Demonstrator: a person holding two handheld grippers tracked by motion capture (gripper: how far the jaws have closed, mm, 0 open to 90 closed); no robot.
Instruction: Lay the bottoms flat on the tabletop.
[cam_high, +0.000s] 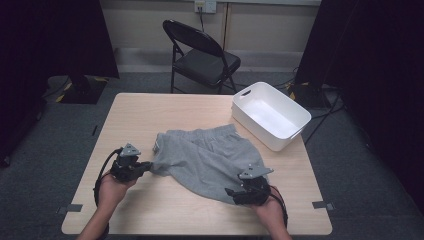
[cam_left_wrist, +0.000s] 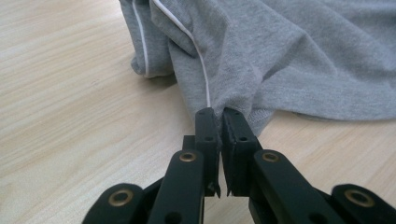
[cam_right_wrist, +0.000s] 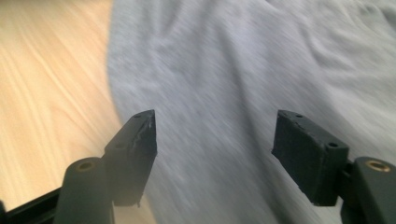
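Note:
Grey shorts (cam_high: 205, 155) with white piping lie crumpled on the wooden table (cam_high: 150, 110). My left gripper (cam_high: 148, 166) sits at the garment's left corner. In the left gripper view, that gripper (cam_left_wrist: 218, 112) is shut on a pinch of the shorts (cam_left_wrist: 289, 60) by the hem, beside the white piping. My right gripper (cam_high: 231, 192) hovers at the garment's near right edge. In the right gripper view its jaws (cam_right_wrist: 215, 126) stand wide apart over the blurred grey shorts (cam_right_wrist: 224, 70), pressing on nothing.
A white plastic bin (cam_high: 250, 122) stands empty at the table's far right corner. A black folding chair (cam_high: 200, 55) is behind the table. Bare wood stretches along the table's left side and near edge (cam_high: 165, 215).

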